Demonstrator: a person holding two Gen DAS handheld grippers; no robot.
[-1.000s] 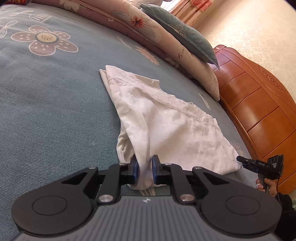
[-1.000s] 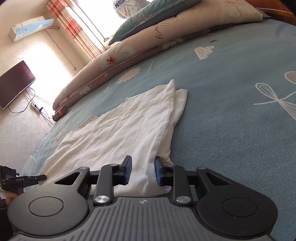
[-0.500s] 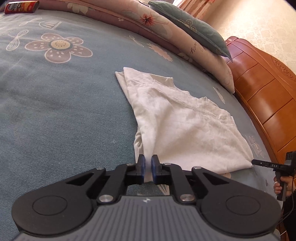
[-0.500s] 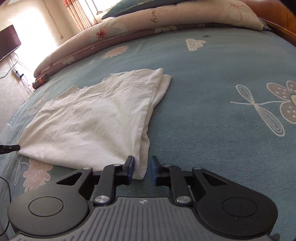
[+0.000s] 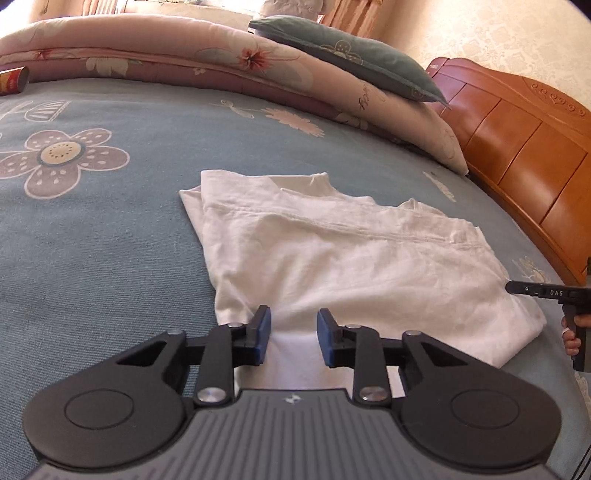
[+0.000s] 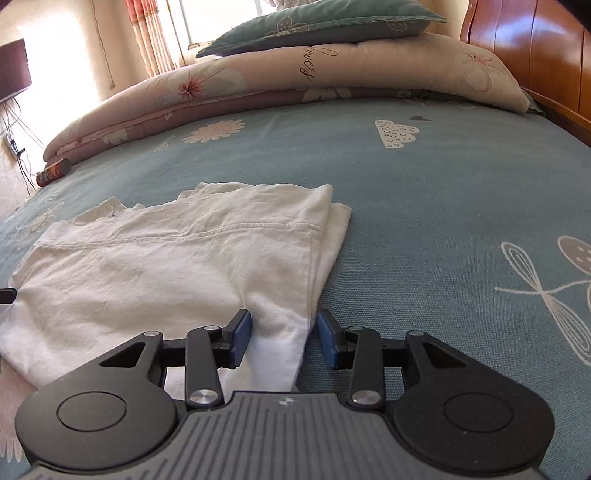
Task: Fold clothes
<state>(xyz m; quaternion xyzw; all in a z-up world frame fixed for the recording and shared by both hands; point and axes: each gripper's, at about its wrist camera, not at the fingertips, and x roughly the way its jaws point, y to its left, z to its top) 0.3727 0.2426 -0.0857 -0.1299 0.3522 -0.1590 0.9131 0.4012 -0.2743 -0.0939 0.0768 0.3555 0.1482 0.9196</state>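
Nearest, the left claw (image 5: 293, 338) stands wide, its blue pads apart over the near edge of the folded white cotton garment (image 5: 351, 266). The right claw (image 6: 284, 338) is likewise spread wide, straddling the garment's near corner. The garment lies flat on the blue flower-patterned bedspread (image 5: 92, 236). Beyond it lie a rolled pink floral quilt (image 6: 258, 85), a teal pillow (image 6: 317, 22) on top, and an orange wooden headboard (image 5: 517, 140).

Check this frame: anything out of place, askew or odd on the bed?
A red can lies on its side on the bedspread against the rolled quilt, an odd thing to find on a bed. The white garment lies folded, layers slightly offset at its far corner. Both tools are open.
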